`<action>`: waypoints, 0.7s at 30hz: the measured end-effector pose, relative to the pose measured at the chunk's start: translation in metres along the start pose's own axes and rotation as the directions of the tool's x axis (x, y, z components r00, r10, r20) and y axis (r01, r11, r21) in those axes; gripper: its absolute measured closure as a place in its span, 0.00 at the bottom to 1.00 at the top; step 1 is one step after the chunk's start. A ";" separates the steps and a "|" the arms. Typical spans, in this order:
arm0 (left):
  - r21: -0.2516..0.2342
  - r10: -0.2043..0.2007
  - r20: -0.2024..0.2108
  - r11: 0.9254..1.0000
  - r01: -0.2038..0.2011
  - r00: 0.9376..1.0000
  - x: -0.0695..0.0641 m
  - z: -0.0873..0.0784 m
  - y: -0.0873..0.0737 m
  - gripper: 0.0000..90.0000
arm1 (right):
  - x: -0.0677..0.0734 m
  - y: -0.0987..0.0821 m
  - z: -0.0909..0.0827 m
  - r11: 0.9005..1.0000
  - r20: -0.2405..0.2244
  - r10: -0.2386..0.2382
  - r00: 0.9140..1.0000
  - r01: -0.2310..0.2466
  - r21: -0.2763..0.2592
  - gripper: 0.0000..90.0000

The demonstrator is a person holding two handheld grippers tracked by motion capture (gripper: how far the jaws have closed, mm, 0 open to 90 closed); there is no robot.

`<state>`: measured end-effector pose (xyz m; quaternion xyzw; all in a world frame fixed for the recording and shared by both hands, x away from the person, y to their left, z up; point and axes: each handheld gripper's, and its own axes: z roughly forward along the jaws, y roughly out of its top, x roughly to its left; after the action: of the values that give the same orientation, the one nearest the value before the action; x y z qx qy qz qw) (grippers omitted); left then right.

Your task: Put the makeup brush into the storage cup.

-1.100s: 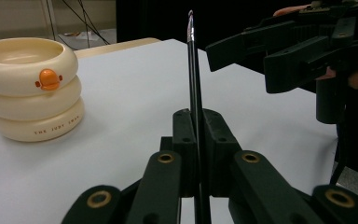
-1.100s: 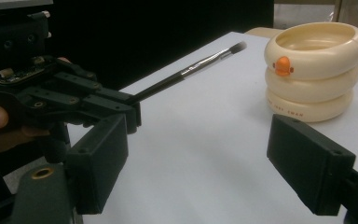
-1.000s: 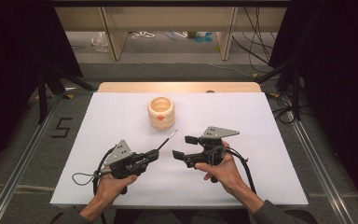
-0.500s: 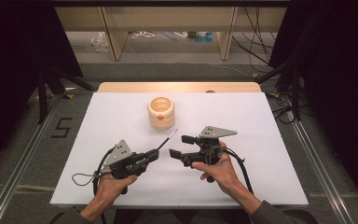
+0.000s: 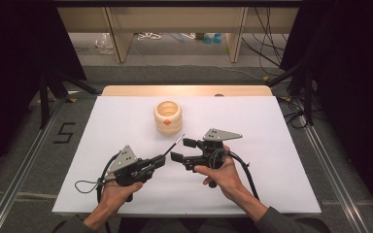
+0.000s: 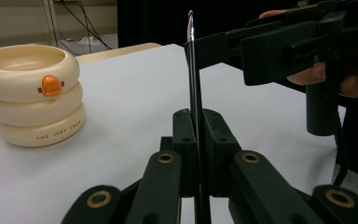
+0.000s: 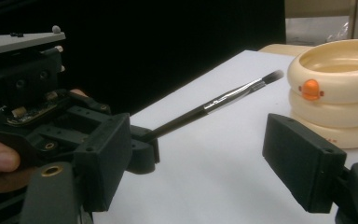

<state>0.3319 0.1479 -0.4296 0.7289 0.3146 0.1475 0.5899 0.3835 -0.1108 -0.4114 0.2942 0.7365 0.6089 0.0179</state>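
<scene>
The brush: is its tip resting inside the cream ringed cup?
No, the brush points up from the left tool, its tip short of the cup.

The cup (image 5: 167, 117) at upper centre looks like smooth, softly glossy cream plastic. The brush (image 5: 174, 144) has a glossy black handle and a shiny metal collar. The table (image 5: 281, 145) is matt white; both grippers' jaws are matt black plastic.

Slim black brush (image 5: 174, 144), silver ferrule; tilted up, bristles toward cream holder (image 5: 168, 117).
</scene>
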 end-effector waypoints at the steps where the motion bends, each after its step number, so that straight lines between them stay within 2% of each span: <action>1: 0.000 -0.010 -0.003 1.000 0.010 1.000 -0.001 0.000 0.000 0.93 | -0.001 0.000 0.002 1.000 -0.008 0.011 1.000 -0.011 -0.007 0.28; 4: -0.006 0.005 -0.002 1.000 -0.005 1.000 0.000 0.000 0.000 0.93 | -0.001 0.000 0.004 0.999 -0.015 0.035 0.999 -0.036 -0.009 0.28; 6: -0.023 -0.013 0.001 1.000 0.013 1.000 -0.001 0.000 0.000 0.94 | -0.002 0.000 0.007 0.998 -0.028 0.058 0.998 -0.058 -0.016 0.30; 7: -0.016 0.005 0.000 1.000 -0.005 1.000 -0.001 0.000 0.001 0.94 | -0.002 0.000 0.007 0.998 -0.028 0.058 0.998 -0.058 -0.016 0.30; 8: -0.016 0.005 -0.001 1.000 -0.005 1.000 -0.002 0.000 0.001 0.94 | -0.002 0.000 0.008 0.997 -0.033 0.069 0.997 -0.069 -0.019 0.30; 14: -0.036 0.007 0.002 0.999 -0.007 1.000 -0.002 0.000 0.002 0.94 | -0.001 0.000 0.012 0.996 -0.048 0.089 0.995 -0.091 -0.027 0.32; 19: -0.032 0.007 -0.005 0.999 -0.008 1.000 -0.003 -0.001 0.002 0.94 | -0.001 0.000 0.015 0.994 -0.064 0.098 0.993 -0.102 -0.050 0.35; 21: -0.039 0.012 -0.003 0.999 -0.012 1.000 -0.003 -0.002 0.003 0.94 | 0.000 0.001 0.016 0.992 -0.069 0.116 0.991 -0.120 -0.047 0.36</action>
<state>0.3292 0.1467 -0.4260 0.7190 0.3082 0.1579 0.6026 0.3902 -0.0965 -0.4150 0.3164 0.7022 0.6369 -0.0349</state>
